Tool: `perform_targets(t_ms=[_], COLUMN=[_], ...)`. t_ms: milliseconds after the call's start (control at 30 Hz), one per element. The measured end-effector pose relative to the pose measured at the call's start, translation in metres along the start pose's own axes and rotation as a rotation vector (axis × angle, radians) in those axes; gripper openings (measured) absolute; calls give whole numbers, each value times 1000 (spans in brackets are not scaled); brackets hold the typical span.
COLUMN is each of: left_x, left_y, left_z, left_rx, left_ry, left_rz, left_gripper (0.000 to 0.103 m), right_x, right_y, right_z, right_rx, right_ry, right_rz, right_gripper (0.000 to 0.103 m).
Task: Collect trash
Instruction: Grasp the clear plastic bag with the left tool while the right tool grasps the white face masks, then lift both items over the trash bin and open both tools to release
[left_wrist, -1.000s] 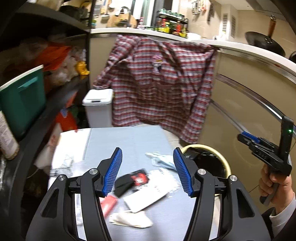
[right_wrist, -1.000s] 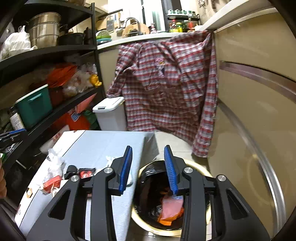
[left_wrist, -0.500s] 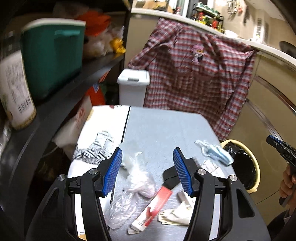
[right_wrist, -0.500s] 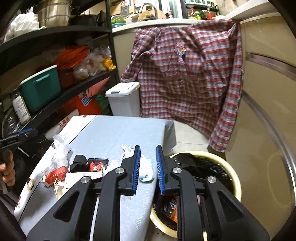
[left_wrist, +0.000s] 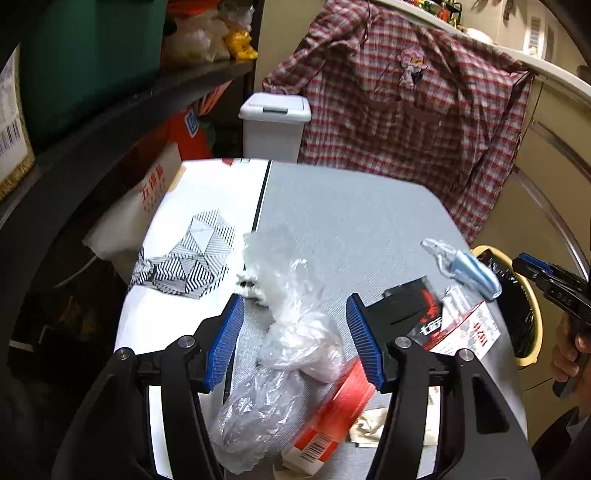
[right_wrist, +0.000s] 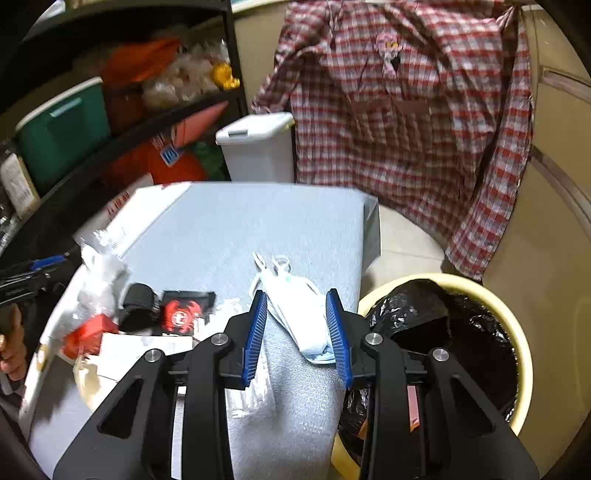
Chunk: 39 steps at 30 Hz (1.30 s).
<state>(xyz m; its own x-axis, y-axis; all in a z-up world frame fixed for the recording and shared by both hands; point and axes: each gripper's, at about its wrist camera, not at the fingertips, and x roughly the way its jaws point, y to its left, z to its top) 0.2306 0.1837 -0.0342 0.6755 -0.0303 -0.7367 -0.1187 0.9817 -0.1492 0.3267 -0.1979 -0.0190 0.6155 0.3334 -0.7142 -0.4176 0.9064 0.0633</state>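
Observation:
My left gripper (left_wrist: 295, 341) is open, its jaws on either side of a crumpled clear plastic bag (left_wrist: 291, 328) on the grey table (left_wrist: 343, 218). A red and white box (left_wrist: 332, 417) and a black and red packet (left_wrist: 413, 306) lie beside it. My right gripper (right_wrist: 297, 334) is open around a light blue face mask (right_wrist: 299, 314), also in the left wrist view (left_wrist: 465, 271). The yellow bin with a black liner (right_wrist: 443, 325) stands at the table's right edge.
A black shelf rack (left_wrist: 110, 110) with a green box (right_wrist: 62, 129) runs along the left. A white lidded bin (left_wrist: 275, 125) and a hanging plaid shirt (left_wrist: 406, 99) stand behind the table. A patterned white sheet (left_wrist: 192, 251) covers the table's left part.
My left gripper moved left and down over the plastic bag. My right gripper left the bin, swung left over the face mask and opened after being nearly shut.

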Motion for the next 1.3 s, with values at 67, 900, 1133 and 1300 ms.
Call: perform_targets(t_ms=[67, 900, 1133, 1300], left_x=[7, 34, 39, 30], left_y=[2, -9, -21, -22], left_z=[-3, -15, -15, -10], left_rx=[-3, 2, 33, 50], left_ry=[24, 133, 140, 101], left_rz=[3, -78, -102, -83], left_gripper=[58, 66, 54, 51], right_x=[9, 48, 37, 15], right_y=[-2, -4, -7, -7], right_z=[-2, -14, -12, -5], right_rx=[7, -31, -20, -13], right_ry=[25, 147, 127, 76], right_rz=[-5, -49, -31, -11], right_gripper=[36, 28, 12, 12])
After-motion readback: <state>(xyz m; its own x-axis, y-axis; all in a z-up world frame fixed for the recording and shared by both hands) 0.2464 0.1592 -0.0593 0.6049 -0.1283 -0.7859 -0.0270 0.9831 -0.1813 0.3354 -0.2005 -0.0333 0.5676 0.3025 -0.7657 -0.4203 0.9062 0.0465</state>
